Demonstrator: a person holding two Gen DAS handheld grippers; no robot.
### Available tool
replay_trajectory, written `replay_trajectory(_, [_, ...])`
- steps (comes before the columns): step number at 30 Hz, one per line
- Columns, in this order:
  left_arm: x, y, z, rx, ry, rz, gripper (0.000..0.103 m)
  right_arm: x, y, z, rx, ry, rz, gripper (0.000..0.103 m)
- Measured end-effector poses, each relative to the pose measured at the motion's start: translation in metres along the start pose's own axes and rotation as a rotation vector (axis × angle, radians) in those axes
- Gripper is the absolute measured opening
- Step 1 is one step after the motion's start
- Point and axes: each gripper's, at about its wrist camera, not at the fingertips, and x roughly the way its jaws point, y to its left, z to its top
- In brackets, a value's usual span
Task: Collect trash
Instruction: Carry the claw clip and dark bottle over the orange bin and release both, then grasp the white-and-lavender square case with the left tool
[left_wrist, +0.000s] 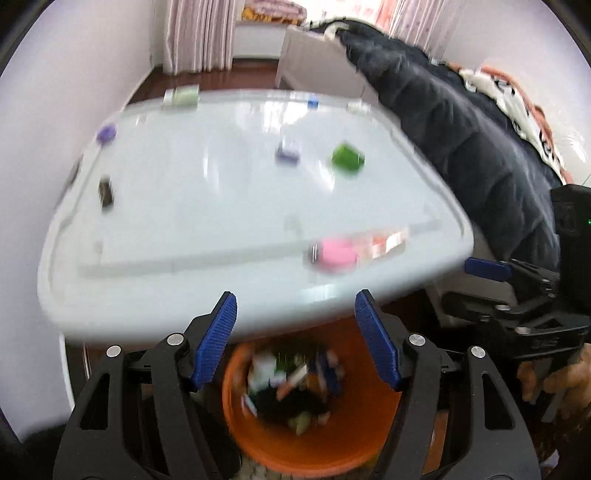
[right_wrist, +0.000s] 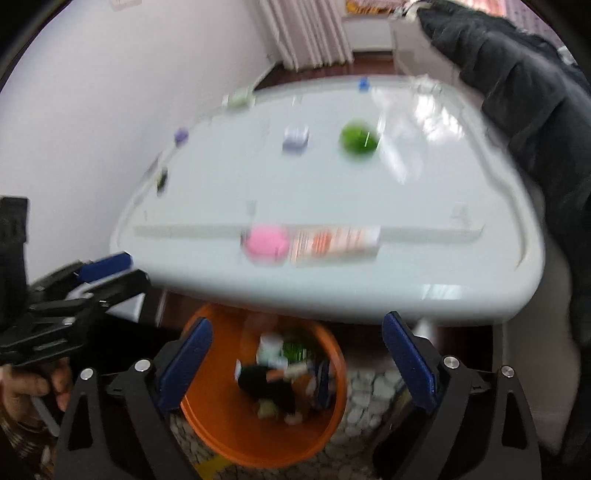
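An orange bin (left_wrist: 314, 443) (right_wrist: 221, 435) holding several pieces of trash stands on the floor under the near edge of a white table (left_wrist: 221, 206) (right_wrist: 332, 192). My left gripper (left_wrist: 297, 314) is open and empty above the bin. My right gripper (right_wrist: 297, 332) is open and empty above it too. On the table lie a pink item (left_wrist: 336, 254) (right_wrist: 266, 242), an orange-white box (left_wrist: 388, 242) (right_wrist: 336, 242), a green lump (left_wrist: 347, 158) (right_wrist: 357, 138) and a small lilac item (left_wrist: 288, 149) (right_wrist: 295, 138). Both views are blurred.
A dark padded jacket (left_wrist: 461, 147) (right_wrist: 535, 110) hangs beside the table's right side. Small items lie along the table's left and far edges: a purple one (left_wrist: 106, 133), a dark one (left_wrist: 106, 192), a pale green one (left_wrist: 184, 95). The wall is to the left.
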Motion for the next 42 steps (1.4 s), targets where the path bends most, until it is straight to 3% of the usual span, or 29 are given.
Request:
replay_trajectory(3, [0.018, -0.004, 0.035, 0.040, -0.023, 0.018, 0.072, -0.023, -0.005, 0.039, -0.007, -0.102, -0.028, 0.097])
replay_trajectory(8, [0.072, -0.005, 0.084, 0.064, 0.008, 0.072, 0.072, -0.036, -0.016, 0.101, -0.009, -0.244, -0.090, 0.097])
replay_trajectory(12, [0.115, 0.001, 0.114, 0.044, 0.032, 0.116, 0.072, -0.025, -0.029, 0.111, -0.001, -0.319, -0.170, 0.097])
replay_trajectory(15, [0.138, 0.000, 0.129, 0.055, 0.030, 0.131, 0.072, -0.009, -0.045, 0.110, 0.050, -0.266, -0.162, 0.097])
replay_trajectory(23, [0.177, -0.008, 0.144, 0.135, 0.023, 0.168, 0.070, -0.012, -0.065, 0.111, 0.154, -0.253, -0.072, 0.097])
replay_trajectory(26, [0.187, -0.001, 0.144, 0.122, 0.045, 0.175, 0.060, -0.012, -0.069, 0.109, 0.181, -0.239, -0.041, 0.097])
replay_trajectory(29, [0.194, 0.005, 0.143, 0.112, 0.058, 0.182, 0.045, -0.011, -0.069, 0.110, 0.183, -0.229, -0.028, 0.097])
replay_trajectory(31, [0.191, 0.005, 0.142, 0.116, 0.037, 0.193, 0.033, -0.011, -0.068, 0.109, 0.175, -0.227, -0.035, 0.097])
replay_trajectory(38, [0.164, 0.021, 0.137, 0.032, 0.007, 0.137, 0.033, 0.000, -0.068, 0.109, 0.149, -0.197, -0.112, 0.097])
replay_trajectory(42, [0.143, 0.020, 0.134, 0.044, -0.024, 0.116, 0.033, 0.014, -0.068, 0.117, 0.112, -0.169, -0.174, 0.097])
